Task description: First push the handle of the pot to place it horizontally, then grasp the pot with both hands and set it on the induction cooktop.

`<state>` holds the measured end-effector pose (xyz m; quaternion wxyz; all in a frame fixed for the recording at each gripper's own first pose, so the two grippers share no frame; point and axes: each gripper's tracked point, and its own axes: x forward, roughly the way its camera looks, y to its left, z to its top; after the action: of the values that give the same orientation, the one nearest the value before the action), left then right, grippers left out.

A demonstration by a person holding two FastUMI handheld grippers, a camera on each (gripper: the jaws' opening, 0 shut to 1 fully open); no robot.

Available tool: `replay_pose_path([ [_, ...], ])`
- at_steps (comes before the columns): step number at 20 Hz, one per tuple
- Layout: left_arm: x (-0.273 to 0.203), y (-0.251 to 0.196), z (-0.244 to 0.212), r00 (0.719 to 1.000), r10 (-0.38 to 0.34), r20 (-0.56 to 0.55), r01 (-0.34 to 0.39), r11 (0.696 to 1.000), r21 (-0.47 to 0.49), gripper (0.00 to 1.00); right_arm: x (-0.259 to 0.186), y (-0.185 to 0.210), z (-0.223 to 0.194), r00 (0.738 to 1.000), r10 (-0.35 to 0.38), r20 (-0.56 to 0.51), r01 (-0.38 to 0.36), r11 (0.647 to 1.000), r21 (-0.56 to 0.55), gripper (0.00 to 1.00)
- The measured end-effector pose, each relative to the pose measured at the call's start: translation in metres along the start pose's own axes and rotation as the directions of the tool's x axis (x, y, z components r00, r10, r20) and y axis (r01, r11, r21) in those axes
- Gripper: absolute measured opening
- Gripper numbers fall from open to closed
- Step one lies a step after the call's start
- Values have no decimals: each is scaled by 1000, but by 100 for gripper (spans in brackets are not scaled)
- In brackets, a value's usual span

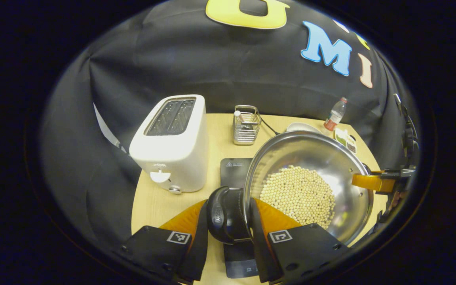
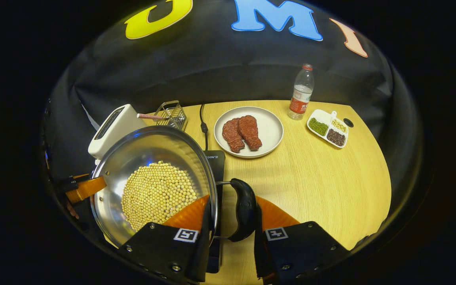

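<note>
Two tongs grip one pot (two handles), near two steaks.

Both views look down close, from opposite sides (sharing the pot).

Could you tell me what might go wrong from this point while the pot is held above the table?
1. The shiny steel pot looks tilted, and the heap of pale yellow beans lies toward one side; more tilt could spill them.
2. The left gripper and right gripper each clamp a black handle; uneven lowering may twist a grip loose.
3. The black induction cooktop sits close to the white toaster, which the rim could bump.
</note>
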<state>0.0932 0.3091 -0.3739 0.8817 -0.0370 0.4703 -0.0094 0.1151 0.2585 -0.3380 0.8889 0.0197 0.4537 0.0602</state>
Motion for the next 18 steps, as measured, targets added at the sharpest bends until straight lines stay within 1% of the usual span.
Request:
replay_pose_path([
  [4, 15, 13, -1, 1000, -5, -7, 5, 1000, 2, 55, 12, 6, -2, 1000, -5, -15, 5, 1000, 15, 47],
  [9, 33, 14, -3, 1000, -16, -14, 16, 1000, 10, 55, 25, 6, -7, 999, -17, -28, 18, 999, 33, 47],
  [13, 42, 16, -4, 1000, -10, -14, 10, 1000, 20, 55, 35, 4, -12, 999, -17, -47, 19, 999, 51, 47],
  [14, 43, 16, -6, 1000, -11, -17, 12, 1000, 19, 55, 35, 4, -13, 999, -15, -47, 18, 999, 47, 47],
  [15, 45, 17, -6, 1000, -14, -8, 14, 1000, 17, 58, 36, 4, -12, 999, -15, -39, 17, 999, 48, 47],
  [16, 44, 17, -8, 1000, -14, -8, 14, 1000, 12, 55, 37, 4, -12, 999, -12, -34, 14, 999, 50, 47],
  [18, 43, 20, -9, 1000, -18, 10, 18, 1000, -5, 55, 40, 4, -12, 1000, 0, -24, 1, 998, 60, 47],
])
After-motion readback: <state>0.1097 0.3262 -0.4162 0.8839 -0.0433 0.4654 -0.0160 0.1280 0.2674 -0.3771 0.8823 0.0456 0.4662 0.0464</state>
